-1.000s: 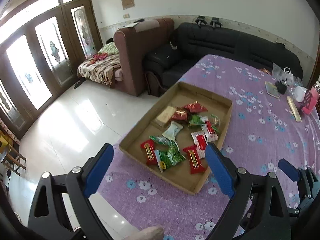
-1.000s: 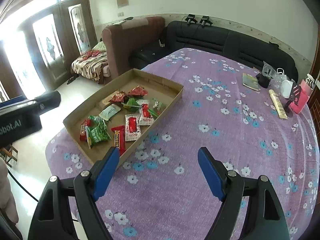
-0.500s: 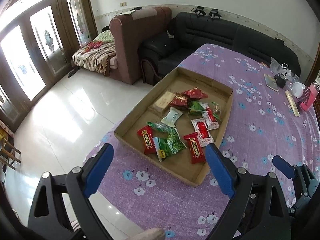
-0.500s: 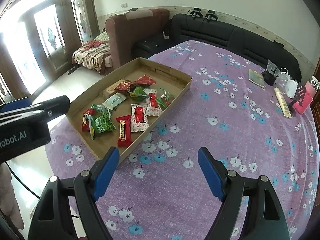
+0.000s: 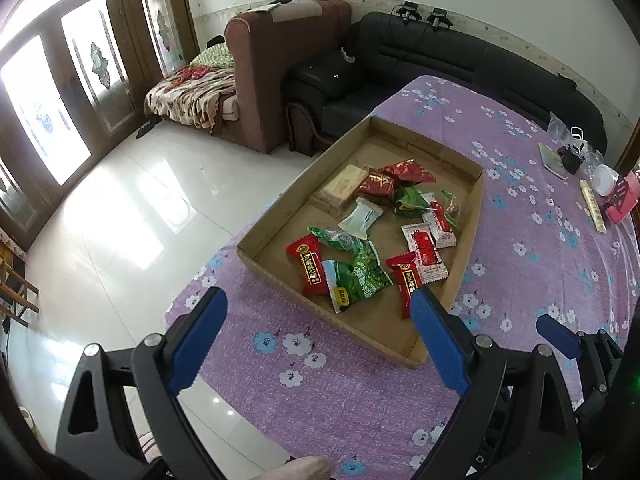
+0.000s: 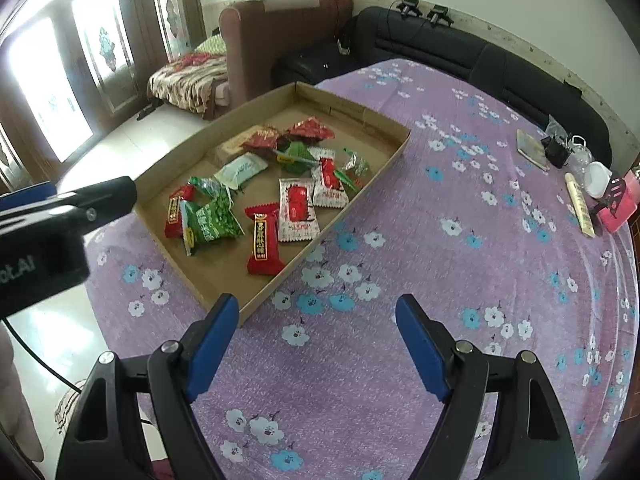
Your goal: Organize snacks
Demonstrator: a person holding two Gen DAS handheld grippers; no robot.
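A shallow cardboard tray (image 5: pixel 264 236) (image 6: pixel 360 196) lies on a purple flowered tablecloth and holds several snack packets: red bars (image 5: pixel 310 266) (image 6: pixel 263 238), a green pack (image 5: pixel 360 276) (image 6: pixel 210 222), red-and-white packs (image 6: pixel 296 208), a pale pack (image 5: pixel 360 218), a tan box (image 5: pixel 340 188). My left gripper (image 5: pixel 318 336) is open and empty, above the tray's near edge. My right gripper (image 6: pixel 316 338) is open and empty, above the cloth just past the tray's near corner. The left gripper's body (image 6: pixel 44 232) shows in the right wrist view.
A booklet (image 6: pixel 532 148), a black item, a white cup (image 6: pixel 598 180), a long stick pack (image 6: pixel 580 206) and a pink object (image 6: pixel 622 208) sit at the table's far right. The table edge drops to a tiled floor at left (image 5: pixel 120 220). Sofas stand behind.
Both grippers have moved forward and lower toward the tray, which looks larger and nearer. Both stay open. The snacks have not moved.
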